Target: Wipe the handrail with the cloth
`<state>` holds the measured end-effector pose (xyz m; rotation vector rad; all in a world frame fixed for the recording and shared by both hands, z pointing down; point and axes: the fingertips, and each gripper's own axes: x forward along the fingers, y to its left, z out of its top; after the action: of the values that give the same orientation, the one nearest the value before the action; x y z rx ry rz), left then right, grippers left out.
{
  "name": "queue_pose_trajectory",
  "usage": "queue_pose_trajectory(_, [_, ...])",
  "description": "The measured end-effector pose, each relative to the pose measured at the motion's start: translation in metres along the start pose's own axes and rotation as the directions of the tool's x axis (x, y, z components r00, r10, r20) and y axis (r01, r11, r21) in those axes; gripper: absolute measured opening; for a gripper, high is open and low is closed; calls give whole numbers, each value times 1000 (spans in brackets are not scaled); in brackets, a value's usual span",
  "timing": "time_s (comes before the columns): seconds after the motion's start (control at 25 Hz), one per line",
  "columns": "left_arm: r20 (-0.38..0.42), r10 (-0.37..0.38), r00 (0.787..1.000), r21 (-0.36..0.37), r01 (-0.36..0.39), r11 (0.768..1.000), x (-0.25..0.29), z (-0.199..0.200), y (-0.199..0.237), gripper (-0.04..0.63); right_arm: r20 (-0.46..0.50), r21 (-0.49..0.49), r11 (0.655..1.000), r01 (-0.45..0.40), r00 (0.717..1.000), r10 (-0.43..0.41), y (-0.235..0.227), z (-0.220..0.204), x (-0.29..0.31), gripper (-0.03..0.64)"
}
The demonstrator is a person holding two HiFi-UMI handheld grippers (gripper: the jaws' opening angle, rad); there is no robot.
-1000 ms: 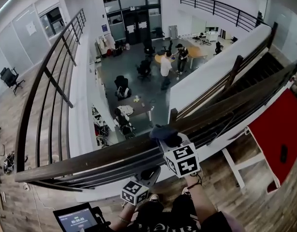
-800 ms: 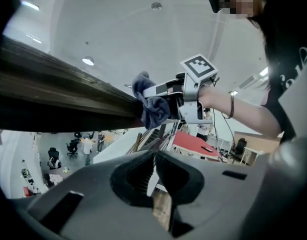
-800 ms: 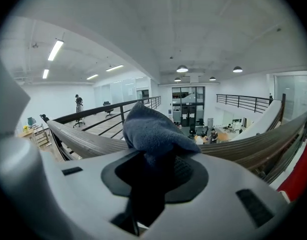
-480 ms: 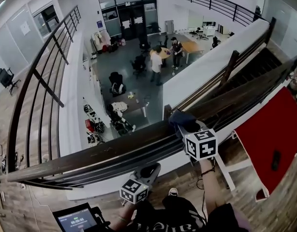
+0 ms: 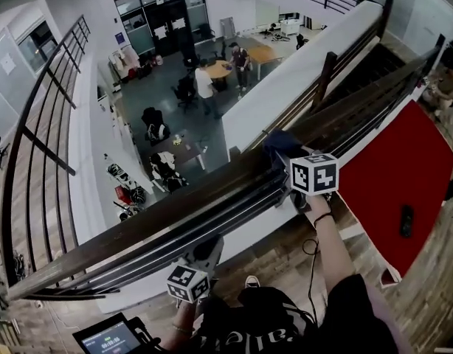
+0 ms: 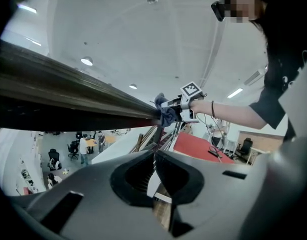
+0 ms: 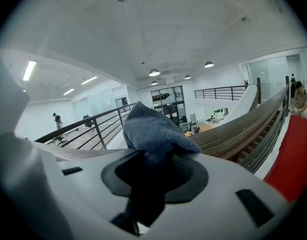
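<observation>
A dark wooden handrail [image 5: 175,205] runs from lower left to upper right in the head view. A dark blue cloth [image 5: 280,144] lies bunched on top of it. My right gripper [image 5: 287,158] is shut on the cloth and presses it to the rail. The right gripper view has the cloth [image 7: 152,130] folded between the jaws, with the handrail [image 7: 233,130] stretching away. My left gripper [image 5: 206,249] hangs below the rail, shut and holding nothing. Its own view looks along the underside of the handrail [image 6: 68,96] toward the cloth [image 6: 166,116].
Beyond the rail is a drop to a lower floor [image 5: 189,102] with desks and people. A red surface [image 5: 396,172] carrying a small black object [image 5: 406,220] lies at the right. A screen [image 5: 108,338] sits at bottom left. A second metal railing [image 5: 38,142] curves at the left.
My right gripper has slid the cloth along the handrail toward the upper right. The left gripper has stayed low beneath the rail.
</observation>
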<state>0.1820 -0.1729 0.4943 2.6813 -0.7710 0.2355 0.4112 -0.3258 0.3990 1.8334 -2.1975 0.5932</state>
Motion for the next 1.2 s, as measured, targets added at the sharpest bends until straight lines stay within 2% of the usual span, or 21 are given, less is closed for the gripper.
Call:
queue_pose_trajectory(0.36, [2,5,1000,24,-5,1000,4,1,1,2,8,56,994,96,995,-97,-77,22,-3,103])
queue_pose_trajectory(0.6, [-3,17,1000,9,-17,1000,-1,-9,6,2,16,46,991,126,992,-127,-74,18,-2,103])
queue_pose_trajectory(0.84, [2,29,1000,-13,-29,999,-29,-13,7,2,40,114,992,44,998,-48,-10,-19,-19,103])
queue_pose_trajectory(1.04, [12,52,999,-21,-51,998,-88,-6,18,2,-46,91,996,-16,999,20,85,-65,-28,103])
queue_pose_trajectory(1.2, [15,76,997,-36,-75,997,-133,-20,40,2,-122,98,992,-76,989,88,163,-122,-15,103])
